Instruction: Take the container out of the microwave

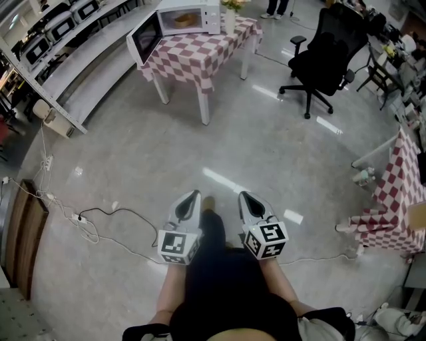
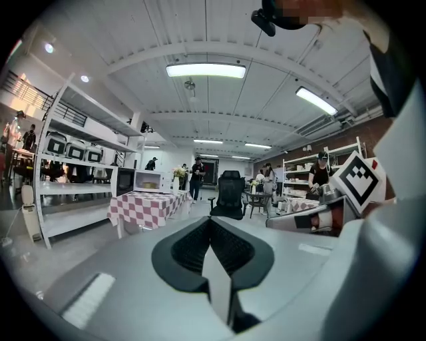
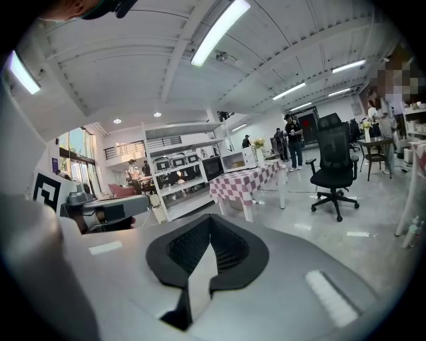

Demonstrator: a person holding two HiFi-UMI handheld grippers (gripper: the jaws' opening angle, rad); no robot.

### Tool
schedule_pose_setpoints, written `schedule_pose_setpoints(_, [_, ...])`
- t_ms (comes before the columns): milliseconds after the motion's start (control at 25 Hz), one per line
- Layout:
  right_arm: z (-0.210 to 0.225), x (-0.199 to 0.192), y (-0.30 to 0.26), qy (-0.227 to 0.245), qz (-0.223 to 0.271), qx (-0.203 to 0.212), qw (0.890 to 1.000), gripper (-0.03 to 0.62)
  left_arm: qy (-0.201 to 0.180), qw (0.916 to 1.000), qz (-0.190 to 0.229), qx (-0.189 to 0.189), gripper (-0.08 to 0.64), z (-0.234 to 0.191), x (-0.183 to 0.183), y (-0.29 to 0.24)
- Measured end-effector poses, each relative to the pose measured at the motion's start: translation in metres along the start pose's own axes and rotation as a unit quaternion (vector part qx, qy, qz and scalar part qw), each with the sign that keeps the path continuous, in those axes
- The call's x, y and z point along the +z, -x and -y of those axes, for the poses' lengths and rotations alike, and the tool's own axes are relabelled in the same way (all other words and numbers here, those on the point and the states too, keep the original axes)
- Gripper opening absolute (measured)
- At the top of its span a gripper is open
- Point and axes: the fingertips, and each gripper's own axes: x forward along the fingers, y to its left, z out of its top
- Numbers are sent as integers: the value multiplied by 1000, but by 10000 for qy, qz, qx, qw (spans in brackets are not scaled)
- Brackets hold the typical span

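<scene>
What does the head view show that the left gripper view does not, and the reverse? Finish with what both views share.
Only the head view shows the cables trailing across the floor. Only the left gripper view shows the ceiling lamps and the people standing at the back. Both show the microwave, door open, on the checked table, and the black office chair.

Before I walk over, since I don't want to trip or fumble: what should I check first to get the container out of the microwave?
1. White microwave door open: ok.
2. Yellowish container visible inside: ok.
3. Left tongs and right tongs empty: ok, both shut.
4. Microwave within reach: not ok, its red-checked table stands across the grey floor.
5. Walking path: ok, black cable lies left, black office chair right.
</scene>
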Motion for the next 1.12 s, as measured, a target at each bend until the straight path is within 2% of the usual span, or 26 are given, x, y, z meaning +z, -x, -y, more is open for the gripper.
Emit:
schedule_pose_setpoints(120, [4,12,-20,153,76,-96,9998,2,-77,9999,-54,89,11,-17,2,-13])
schedule_pose_setpoints(360, [10,28,-61,274,39,-73,9996,2,80,9998,11,165,11,-48,12,-44])
schedule_pose_setpoints(600, [23,36,-99,279,-98,-89,9995,2,211,9995,76,224,11,-72,23,-74])
schedule_pose_setpoints(1120, [51,71,-161,67,-158,-205,9996,2,261,9995,-75,172,11,-117,36,-133])
